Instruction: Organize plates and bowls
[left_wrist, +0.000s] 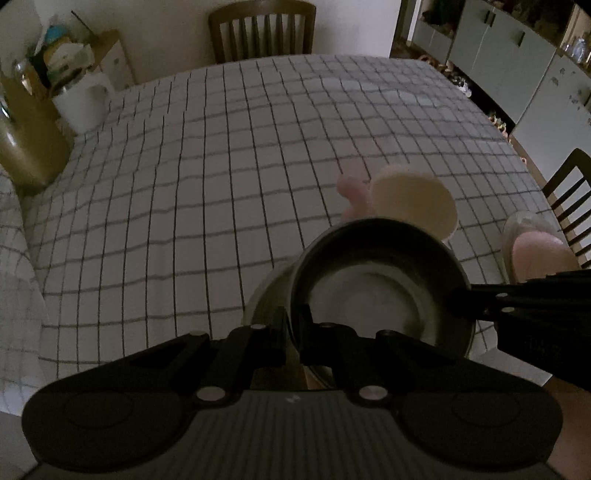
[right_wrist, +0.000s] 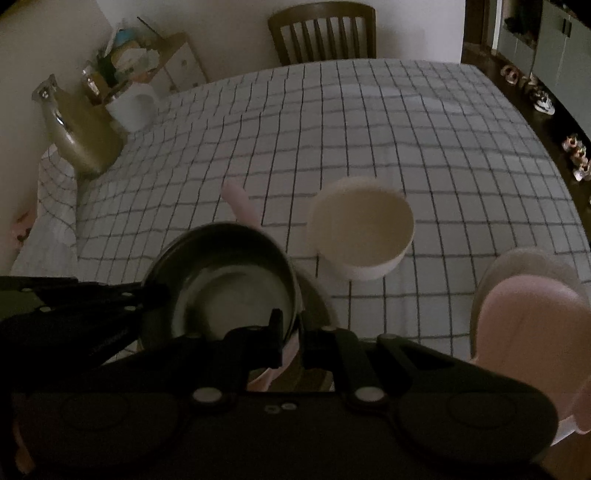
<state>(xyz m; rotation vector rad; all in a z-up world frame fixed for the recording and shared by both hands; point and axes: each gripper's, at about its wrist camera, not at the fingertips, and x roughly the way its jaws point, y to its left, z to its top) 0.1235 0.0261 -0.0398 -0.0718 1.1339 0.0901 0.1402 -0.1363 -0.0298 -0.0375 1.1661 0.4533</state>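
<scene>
Checked tablecloth (left_wrist: 184, 177) covers the dining table; both grippers pinch one dark metal bowl (left_wrist: 376, 280) by opposite rim edges, left gripper (left_wrist: 293, 332) and right gripper (right_wrist: 291, 336) clamped tight, probably to keep it level; cream bowl (right_wrist: 364, 229) sits at 1 o'clock.

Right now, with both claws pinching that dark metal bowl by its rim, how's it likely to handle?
The dark metal bowl looks rigid, so the left claw and right claw shouldn't bend it. Its smooth, thin rim could slip. It's probably light, and may clatter against the dish beneath it.
</scene>
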